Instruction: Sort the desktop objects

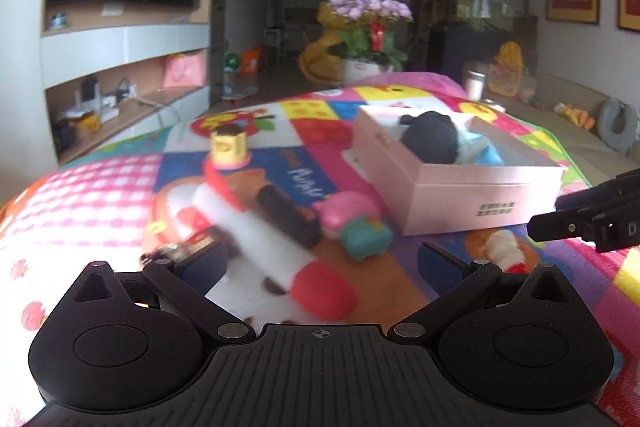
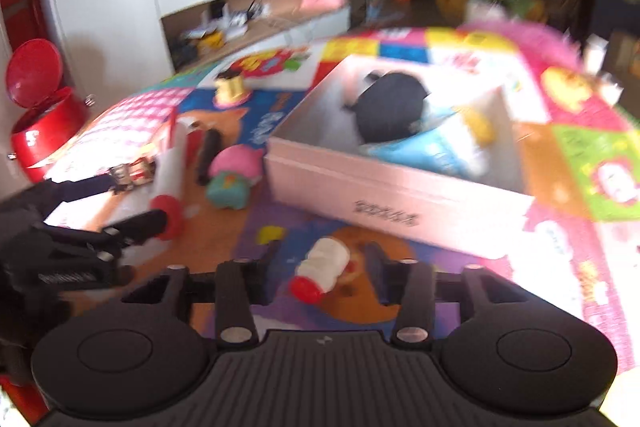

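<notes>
Pink box (image 1: 460, 187) side: small black label, unreadable; mat (image 1: 304, 183) lettering blurred.

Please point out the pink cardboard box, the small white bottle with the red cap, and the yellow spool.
Pink cardboard box (image 1: 480, 193): left wrist view, front wall.
Small white bottle with red cap (image 2: 326, 261): right wrist view, white body.
Yellow spool (image 1: 229, 146): left wrist view, side.

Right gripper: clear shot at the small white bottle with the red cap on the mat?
Probably yes. The right gripper is open, and the small white bottle lies on the mat between its fingers with nothing on top. The pink box sits beyond it, apart.
</notes>
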Demonstrator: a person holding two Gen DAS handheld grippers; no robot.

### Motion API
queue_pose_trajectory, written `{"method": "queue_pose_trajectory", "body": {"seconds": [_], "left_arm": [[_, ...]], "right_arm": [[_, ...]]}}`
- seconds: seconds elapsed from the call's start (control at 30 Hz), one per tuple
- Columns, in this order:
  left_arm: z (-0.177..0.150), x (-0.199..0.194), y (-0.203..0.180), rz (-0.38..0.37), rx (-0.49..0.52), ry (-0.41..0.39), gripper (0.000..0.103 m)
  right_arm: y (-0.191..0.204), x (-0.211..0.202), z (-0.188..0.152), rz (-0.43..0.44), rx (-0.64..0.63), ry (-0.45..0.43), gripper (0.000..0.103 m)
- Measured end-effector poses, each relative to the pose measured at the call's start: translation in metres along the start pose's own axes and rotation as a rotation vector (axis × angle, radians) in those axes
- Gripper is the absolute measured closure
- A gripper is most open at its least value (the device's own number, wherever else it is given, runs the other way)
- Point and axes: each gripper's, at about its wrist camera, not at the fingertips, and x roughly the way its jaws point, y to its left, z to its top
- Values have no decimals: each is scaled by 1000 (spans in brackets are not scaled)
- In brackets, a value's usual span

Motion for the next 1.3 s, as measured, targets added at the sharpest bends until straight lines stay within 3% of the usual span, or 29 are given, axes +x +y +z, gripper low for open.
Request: {"method": "queue_pose_trajectory", "body": {"seconds": [0.07, 0.17, 0.37, 0.47, 0.57, 0.6, 0.77, 0.93, 1.03, 1.17, 1.23, 1.3], "left_arm": [[8, 5, -11, -8, 38, 0, 2], [17, 22, -31, -4, 114, 30, 27], [22, 60, -50, 37, 197, 101, 25], [20, 72, -48, 58, 203, 134, 36], [18, 76, -41, 82, 182, 154, 47], [19, 74, -39, 79, 175, 154, 48], [18, 40, -43, 25, 162, 124, 50], [2, -17, -63, -138, 165, 108, 49], [-18, -32, -76, -197, 184, 136, 47], [-35, -34, -79, -183, 207, 160, 43], [-38, -33, -73, -175, 188, 172, 36], [-40, -32, -67, -146, 181, 170, 21]], "right_arm": [[-6, -9, -12, -54, -4, -77, 39], [-21, -18, -28, -71, 49, -141, 29], [-50, -12, -52, -29, 210, -134, 18], [-58, -4, -58, -9, 256, -115, 16], [-64, -6, -63, 10, 298, -144, 1], [-66, -6, -64, 14, 311, -147, 1], [-73, -2, -66, 38, 363, -124, 0], [-79, 3, -67, 42, 407, -89, 0], [-74, 5, -66, 22, 386, -75, 0], [-65, 8, -62, -19, 339, -46, 0], [-61, 10, -61, -40, 313, -31, 0], [-57, 11, -61, -56, 288, -19, 0]]}}
